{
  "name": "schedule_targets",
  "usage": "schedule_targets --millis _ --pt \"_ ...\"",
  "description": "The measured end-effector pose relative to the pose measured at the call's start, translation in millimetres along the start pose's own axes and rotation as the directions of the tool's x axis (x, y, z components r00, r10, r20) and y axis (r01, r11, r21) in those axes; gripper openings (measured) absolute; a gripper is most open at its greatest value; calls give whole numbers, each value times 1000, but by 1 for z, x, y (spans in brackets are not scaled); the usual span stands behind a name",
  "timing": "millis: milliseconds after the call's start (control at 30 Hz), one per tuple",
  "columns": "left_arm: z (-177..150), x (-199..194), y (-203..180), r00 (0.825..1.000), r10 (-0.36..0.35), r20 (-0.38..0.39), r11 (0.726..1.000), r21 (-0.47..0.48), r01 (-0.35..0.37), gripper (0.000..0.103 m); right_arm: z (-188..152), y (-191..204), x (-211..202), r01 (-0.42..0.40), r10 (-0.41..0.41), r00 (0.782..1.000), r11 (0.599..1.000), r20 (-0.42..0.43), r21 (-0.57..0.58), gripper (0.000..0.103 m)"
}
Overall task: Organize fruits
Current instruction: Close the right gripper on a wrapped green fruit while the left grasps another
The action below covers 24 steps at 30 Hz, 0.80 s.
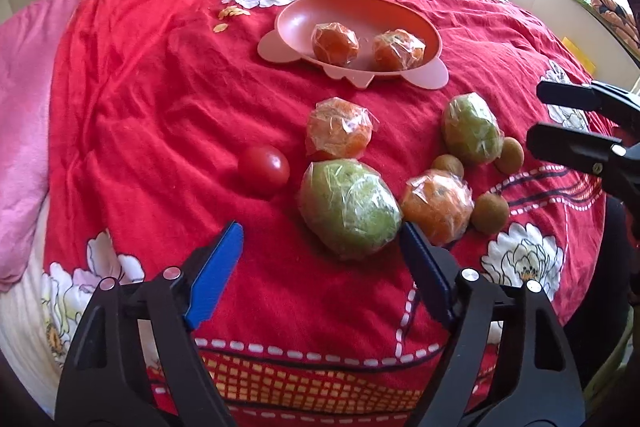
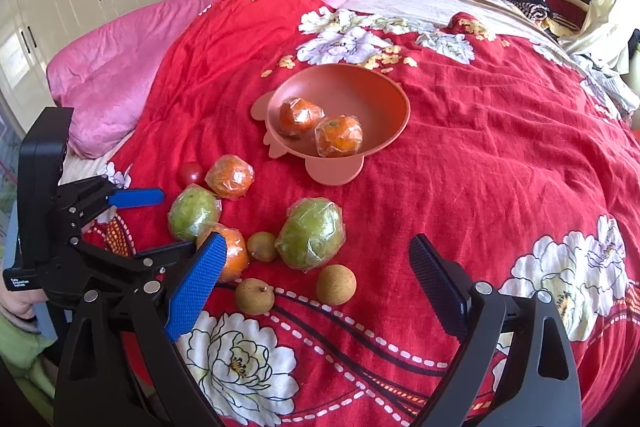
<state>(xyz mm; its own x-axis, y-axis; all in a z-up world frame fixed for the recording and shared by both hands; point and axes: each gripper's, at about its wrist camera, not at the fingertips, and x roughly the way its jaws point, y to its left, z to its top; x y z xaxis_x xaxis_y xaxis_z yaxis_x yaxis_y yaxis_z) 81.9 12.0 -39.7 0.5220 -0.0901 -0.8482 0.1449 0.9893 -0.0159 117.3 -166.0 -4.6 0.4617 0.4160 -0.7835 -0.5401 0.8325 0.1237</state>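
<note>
Left gripper (image 1: 322, 259) jaws apart, straddling near green fruit (image 1: 350, 209), not gripping it; likely next pick. Right gripper (image 2: 316, 291) wide, empty, hovering over blanket (image 2: 500, 167). Bowl (image 1: 296, 13) holds two wrapped oranges; remaining fruit clustered just below it.

A bed (image 2: 500, 167) is carrying everything — its red flowered cover is lying wrinkled under a pink bowl (image 2: 380, 99). Near the bowl's foot a tomato (image 2: 191, 173), two wrapped oranges (image 2: 230, 175) and two wrapped green fruits (image 2: 311, 233) are resting in a loose cluster, with three small brown fruits (image 2: 336, 284) just beyond — farther from the bowl. Behind the bowl a pink quilt (image 2: 120, 83) is lying bunched.
</note>
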Motion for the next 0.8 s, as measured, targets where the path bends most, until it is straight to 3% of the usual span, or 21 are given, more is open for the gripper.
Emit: schedule_targets --millis 133,167,300,367,500,800 --pt "3 3 2 1000 -10 8 1000 -10 10 73 1 -1 12 3 -3 1000 1000 -30 -6 89" --pt "3 4 3 1000 -13 8 1000 -13 13 72 1 -1 16 -3 2 999 1000 -39 -9 81" --pt "2 1 6 1000 -27 12 999 -19 27 70 3 -1 28 -11 10 998 1000 -69 -11 68" --pt "1 -2 9 999 -36 13 999 -30 36 69 4 -2 36 -21 20 996 1000 -88 -13 57" --pt "1 -4 12 999 -50 12 998 -49 50 68 5 -2 49 -68 68 991 998 -115 1 48" --pt "7 7 7 999 -48 3 998 -46 48 68 8 -10 57 -101 106 989 994 -108 46 46"
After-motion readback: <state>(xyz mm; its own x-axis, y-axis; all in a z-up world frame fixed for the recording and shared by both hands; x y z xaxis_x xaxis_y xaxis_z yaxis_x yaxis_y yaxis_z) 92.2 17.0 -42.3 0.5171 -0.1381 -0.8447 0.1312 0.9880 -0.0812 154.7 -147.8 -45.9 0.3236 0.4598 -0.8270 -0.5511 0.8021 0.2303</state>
